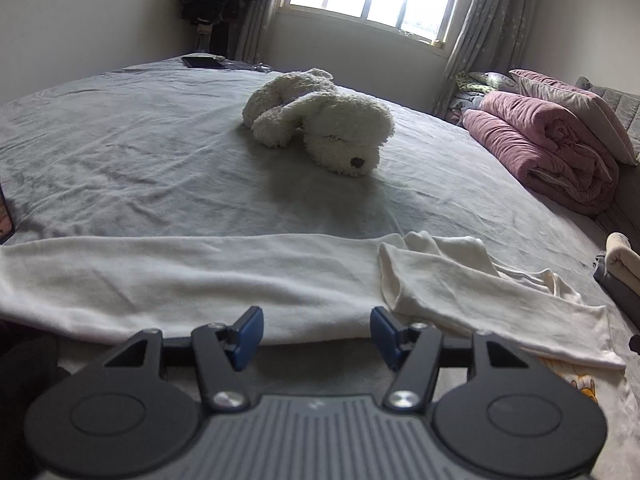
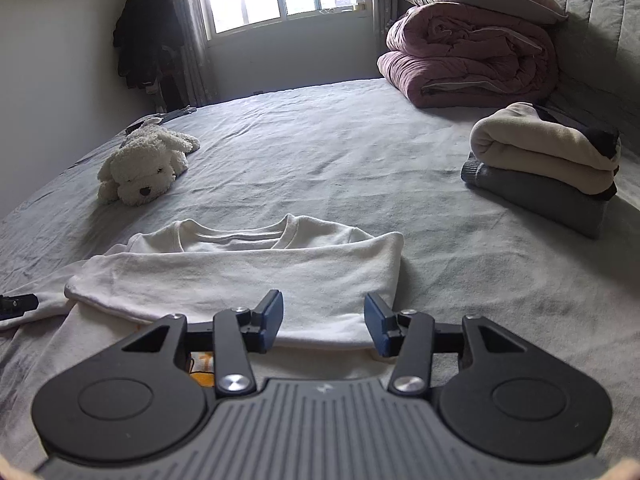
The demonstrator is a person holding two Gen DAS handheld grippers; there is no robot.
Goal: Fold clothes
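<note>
A white long-sleeved shirt (image 1: 192, 276) lies flat on the grey bed, folded over along its near edge. One sleeve (image 1: 492, 300) lies across it toward the right. My left gripper (image 1: 317, 336) stands open just above the folded near edge, with nothing between its blue pads. In the right wrist view the same shirt (image 2: 248, 276) shows its collar at the far side and a yellow print under the fold. My right gripper (image 2: 324, 326) is open over the shirt's near right edge and holds nothing.
A white plush dog (image 1: 320, 124) lies mid-bed. A rolled pink quilt with a pillow (image 2: 472, 56) sits by the headboard. A stack of folded clothes (image 2: 544, 164), cream on grey, is at the right. A dark tablet (image 1: 202, 62) rests at the far corner.
</note>
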